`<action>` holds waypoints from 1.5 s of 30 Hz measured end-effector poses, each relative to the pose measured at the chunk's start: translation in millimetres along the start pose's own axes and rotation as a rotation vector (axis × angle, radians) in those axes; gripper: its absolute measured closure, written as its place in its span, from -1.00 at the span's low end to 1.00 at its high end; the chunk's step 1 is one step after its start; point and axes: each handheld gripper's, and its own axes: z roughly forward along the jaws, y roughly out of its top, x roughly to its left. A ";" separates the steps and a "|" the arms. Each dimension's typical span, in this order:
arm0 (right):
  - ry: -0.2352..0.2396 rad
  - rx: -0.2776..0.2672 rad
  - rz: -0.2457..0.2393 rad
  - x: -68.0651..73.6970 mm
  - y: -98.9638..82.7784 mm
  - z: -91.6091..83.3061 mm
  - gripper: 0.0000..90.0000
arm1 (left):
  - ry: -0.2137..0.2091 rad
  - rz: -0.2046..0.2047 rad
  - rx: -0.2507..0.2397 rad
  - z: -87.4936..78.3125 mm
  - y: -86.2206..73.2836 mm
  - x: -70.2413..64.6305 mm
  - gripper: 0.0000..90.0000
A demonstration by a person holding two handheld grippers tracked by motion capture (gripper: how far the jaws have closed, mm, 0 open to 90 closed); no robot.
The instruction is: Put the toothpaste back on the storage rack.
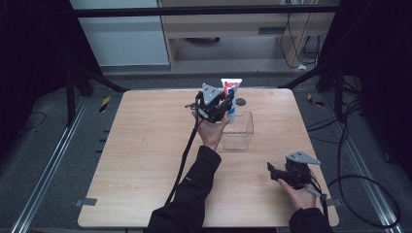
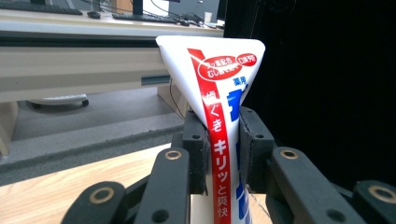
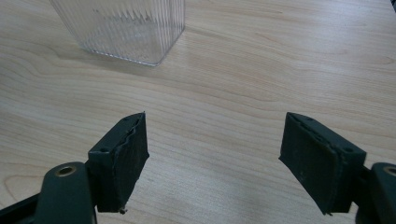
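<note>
Your left claw (image 1: pixel 227 104) pinches the toothpaste tube (image 1: pixel 230 94) upright, just above the clear container (image 1: pixel 239 133) near the tabletop's (image 1: pixel 145 160) far edge. Pickup looks done; lowering it in remains. Your right claw (image 1: pixel 273 174) rests spread near the right front corner.

Even overhead light, dark surroundings

The table (image 1: pixel 145 160) is softly lit from above; black curtains swallow the 3 and 9 o'clock edges. The toothpaste tube (image 2: pixel 219 121) is sharp, desks behind it hazy; faint sheen lies on the clear container (image 3: pixel 126 28).
</note>
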 end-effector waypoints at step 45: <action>0.000 0.005 0.000 1.5 0.0 0.9 -0.49 | -0.024 0.003 0.159 14.5 -76.4 7.1 0.63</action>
